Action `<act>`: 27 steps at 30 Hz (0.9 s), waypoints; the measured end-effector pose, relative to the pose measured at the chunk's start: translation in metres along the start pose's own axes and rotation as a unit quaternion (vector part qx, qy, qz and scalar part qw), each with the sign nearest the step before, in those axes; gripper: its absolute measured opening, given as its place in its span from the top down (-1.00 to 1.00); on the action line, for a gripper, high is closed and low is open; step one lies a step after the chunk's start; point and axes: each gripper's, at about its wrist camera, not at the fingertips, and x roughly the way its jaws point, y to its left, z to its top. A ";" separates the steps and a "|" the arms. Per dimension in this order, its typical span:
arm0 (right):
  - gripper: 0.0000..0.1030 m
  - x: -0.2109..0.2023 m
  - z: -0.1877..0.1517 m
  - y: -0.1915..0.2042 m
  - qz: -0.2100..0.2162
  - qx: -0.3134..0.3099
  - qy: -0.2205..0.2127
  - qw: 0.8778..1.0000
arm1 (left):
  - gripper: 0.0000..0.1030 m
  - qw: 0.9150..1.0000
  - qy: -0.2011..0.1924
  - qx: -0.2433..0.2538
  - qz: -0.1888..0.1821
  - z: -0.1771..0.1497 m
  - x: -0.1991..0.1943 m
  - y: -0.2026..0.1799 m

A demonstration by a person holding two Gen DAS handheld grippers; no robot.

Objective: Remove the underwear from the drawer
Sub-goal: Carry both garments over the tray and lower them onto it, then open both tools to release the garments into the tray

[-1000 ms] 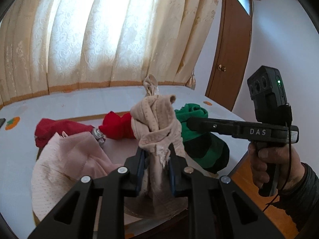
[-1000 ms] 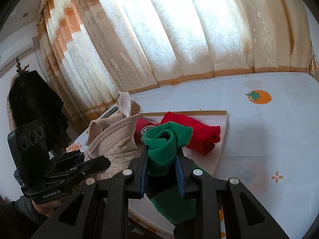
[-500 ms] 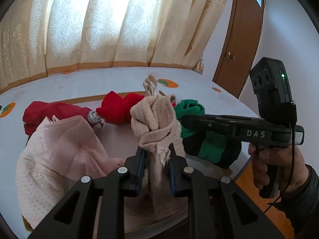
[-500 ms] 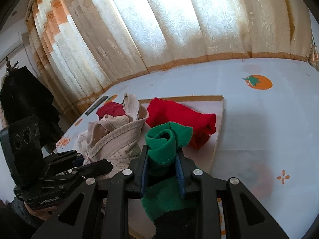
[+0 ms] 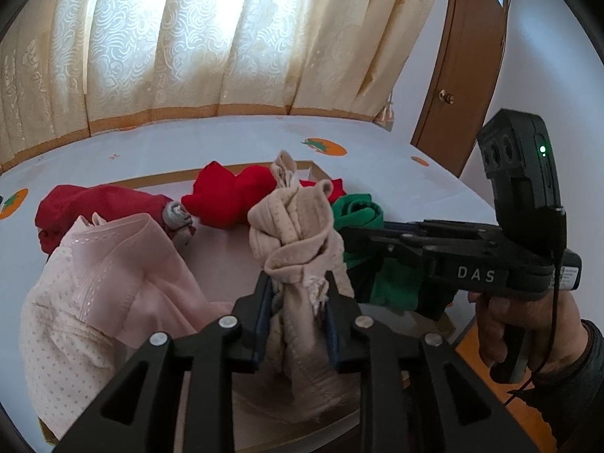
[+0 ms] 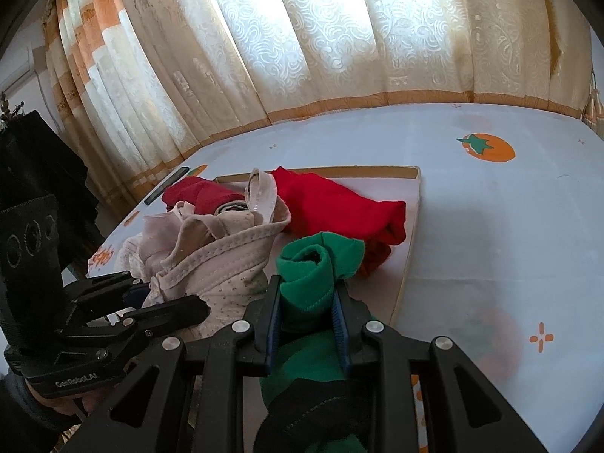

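Note:
A rolled beige underwear [image 5: 298,226] stands between the fingers of my left gripper [image 5: 297,284]. Those jaws are opening, and the cloth still touches both pads while its lower end rests on the shallow wood-rimmed drawer tray [image 6: 411,226]. My right gripper [image 6: 306,286] is shut on a green and black underwear [image 6: 317,264], held just over the tray's near edge. The two grippers sit side by side, the right one [image 5: 453,260] to the right of the beige roll. Red underwear [image 5: 230,196], a dark red one [image 5: 94,204] and a pink dotted one [image 5: 113,271] lie on the tray.
The tray rests on a bed with a pale sheet [image 6: 509,226] printed with orange fruit. A grey sock roll [image 5: 179,219] lies among the clothes. A dark flat device [image 6: 166,185] lies near the curtain [image 6: 339,37]. A wooden door [image 5: 460,75] stands at the right, with orange floor [image 5: 475,343] beside the bed.
Both grippers have sunk toward the tray with their garments and tilted further down. The left jaws now stand slightly wider around the beige roll.

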 end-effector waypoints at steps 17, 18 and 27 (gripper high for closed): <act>0.45 0.006 -0.004 0.005 -0.019 -0.012 0.003 1.000 | 0.37 1.000 -0.005 0.003 0.002 0.000 0.000 -0.001; 0.45 0.006 -0.004 0.005 -0.020 -0.012 0.003 1.000 | 0.33 1.000 -0.006 0.004 0.003 0.000 0.000 -0.001; 0.20 0.006 -0.003 0.006 -0.022 -0.012 -0.002 1.000 | -0.09 1.000 -0.018 0.019 0.011 -0.002 -0.007 -0.010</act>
